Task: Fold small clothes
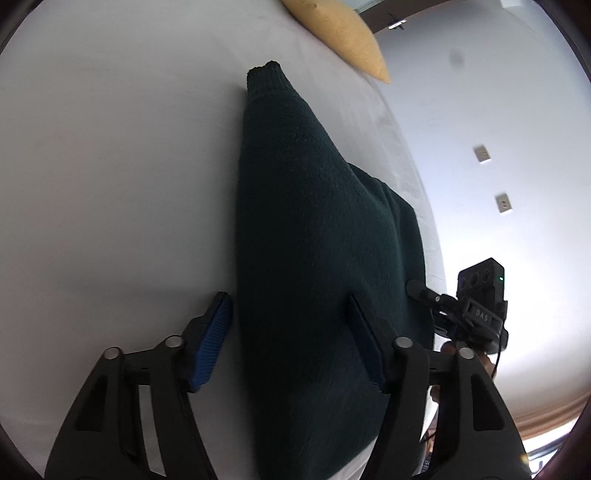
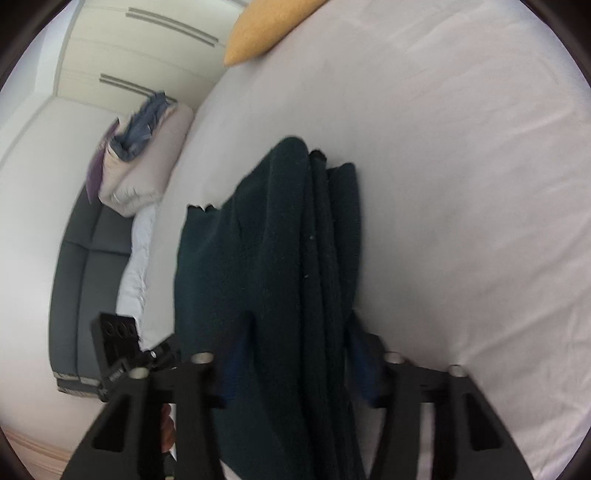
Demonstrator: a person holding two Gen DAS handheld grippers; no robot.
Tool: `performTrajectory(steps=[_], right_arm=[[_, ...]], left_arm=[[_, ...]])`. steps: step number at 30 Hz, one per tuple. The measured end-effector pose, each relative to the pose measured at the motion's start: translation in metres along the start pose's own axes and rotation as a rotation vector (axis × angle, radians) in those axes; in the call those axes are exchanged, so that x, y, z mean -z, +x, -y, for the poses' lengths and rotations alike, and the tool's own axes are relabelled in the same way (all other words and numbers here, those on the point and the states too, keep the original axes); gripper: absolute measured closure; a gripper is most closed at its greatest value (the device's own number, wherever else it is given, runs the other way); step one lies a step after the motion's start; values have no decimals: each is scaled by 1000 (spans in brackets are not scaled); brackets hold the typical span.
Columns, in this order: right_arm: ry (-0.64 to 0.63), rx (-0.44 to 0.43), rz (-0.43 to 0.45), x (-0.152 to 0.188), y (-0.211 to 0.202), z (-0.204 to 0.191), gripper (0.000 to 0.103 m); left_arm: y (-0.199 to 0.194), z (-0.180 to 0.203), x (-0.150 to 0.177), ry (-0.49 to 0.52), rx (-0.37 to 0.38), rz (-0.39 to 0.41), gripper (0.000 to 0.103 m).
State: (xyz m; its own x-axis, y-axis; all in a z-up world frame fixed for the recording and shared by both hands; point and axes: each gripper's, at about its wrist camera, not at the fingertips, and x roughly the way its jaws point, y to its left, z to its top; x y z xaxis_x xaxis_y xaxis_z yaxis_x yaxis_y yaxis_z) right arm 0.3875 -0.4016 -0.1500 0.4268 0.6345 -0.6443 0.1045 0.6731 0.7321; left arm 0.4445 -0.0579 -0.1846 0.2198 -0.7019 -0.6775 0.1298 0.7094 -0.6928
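A dark green knitted sweater (image 1: pixel 314 240) lies folded lengthwise on a white bed sheet (image 1: pixel 110 166). My left gripper (image 1: pixel 291 343) is open, its blue-padded fingers standing on either side of the sweater's near end. In the right wrist view the sweater (image 2: pixel 273 277) shows stacked folds along its right side. My right gripper (image 2: pixel 295 354) is open around the opposite near end, with the cloth lying between the fingers. The right gripper also shows in the left wrist view (image 1: pixel 476 314) at the sweater's right edge.
A yellow pillow (image 1: pixel 343 33) lies at the head of the bed, also in the right wrist view (image 2: pixel 266 26). A dark grey sofa (image 2: pixel 88 266) with a pink bundle and blue clothes (image 2: pixel 144 155) stands beside the bed. The bed edge runs close to the sweater's right side.
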Motion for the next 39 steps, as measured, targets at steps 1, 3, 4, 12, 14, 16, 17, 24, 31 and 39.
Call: performTrajectory(steps=[1, 3, 4, 12, 14, 16, 17, 24, 31, 39], right_arm=[[-2, 6, -3, 0, 1, 0, 61], [-18, 24, -2, 0, 2, -3, 68], [-33, 45, 3, 1, 1, -6, 70], [-207, 202, 85, 22, -19, -59, 78], [-225, 194, 101, 32, -27, -73, 78], [-249, 195, 107, 42, -34, -86, 78], [-259, 188, 106, 49, -37, -92, 78], [-272, 150, 84, 98, -42, -117, 78], [-237, 119, 41, 141, -31, -122, 78], [-195, 135, 6, 159, -15, -108, 78]], left_arm=[[2, 3, -1, 1, -21, -3, 51], [-1, 10, -2, 24, -63, 1, 57], [-2, 16, 0, 52, -95, 8, 60], [-22, 72, 16, 195, -250, 55, 70], [-31, 85, 26, 228, -278, 73, 70], [-44, 91, 36, 263, -315, 98, 70], [-51, 94, 41, 277, -333, 111, 70], [-91, 103, 80, 308, -393, 150, 70], [-112, 87, 127, 271, -400, 138, 70], [-104, 46, 143, 204, -368, 126, 68]])
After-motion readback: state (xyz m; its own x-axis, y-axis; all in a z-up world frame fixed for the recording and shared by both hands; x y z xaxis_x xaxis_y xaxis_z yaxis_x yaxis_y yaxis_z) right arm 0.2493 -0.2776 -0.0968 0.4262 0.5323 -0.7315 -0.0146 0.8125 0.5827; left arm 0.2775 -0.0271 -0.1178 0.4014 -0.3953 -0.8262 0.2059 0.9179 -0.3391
